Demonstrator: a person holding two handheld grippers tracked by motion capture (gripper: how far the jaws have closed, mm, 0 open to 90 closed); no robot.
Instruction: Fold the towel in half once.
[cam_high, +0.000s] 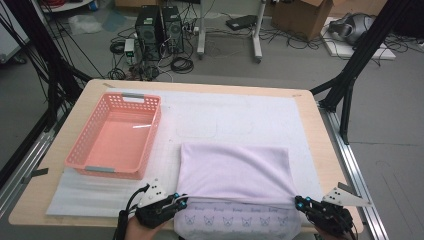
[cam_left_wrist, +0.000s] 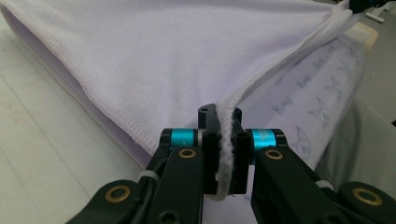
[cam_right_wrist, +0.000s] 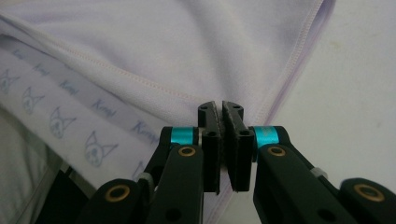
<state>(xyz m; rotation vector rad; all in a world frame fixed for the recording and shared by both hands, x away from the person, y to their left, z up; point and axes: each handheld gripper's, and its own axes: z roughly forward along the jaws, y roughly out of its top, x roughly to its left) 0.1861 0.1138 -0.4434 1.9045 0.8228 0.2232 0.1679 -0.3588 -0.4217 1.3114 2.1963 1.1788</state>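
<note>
Tabletop (cam_high: 320, 150): light wood, w/ a white mat (cam_high: 240, 107) over most of it; floor behind has cables & 2 black computer towers (cam_high: 160, 30).

Towel (cam_high: 235, 172): pale lilac, biggest thing on the mat, lying centre-right toward the near edge; folded over on itself so the plain top layer covers most of it; a strip of the under layer w/ blue cat-face print & lettering shows along the near edge, hanging a bit over the tabletop's front.

Basket (cam_high: 150, 102): pink plastic, perforated walls, grey handles at both ends; sits left of the towel, on the mat, apart from it.

Left gripper (cam_high: 181, 200): at the towel's near-left corner; in the left gripper view (cam_left_wrist: 223, 140) jaws are closed tight on the towel's hemmed edge (cam_left_wrist: 227, 154), white seam pinched between the pads; edge runs taut up-right toward the other gripper.

Right gripper (cam_high: 300, 202): at the near-right corner; in the right gripper view (cam_right_wrist: 223, 140) jaws nearly together, clamping the towel corner; cloth comes out below them.

Both held corners are lifted slightly off the printed layer.
</note>
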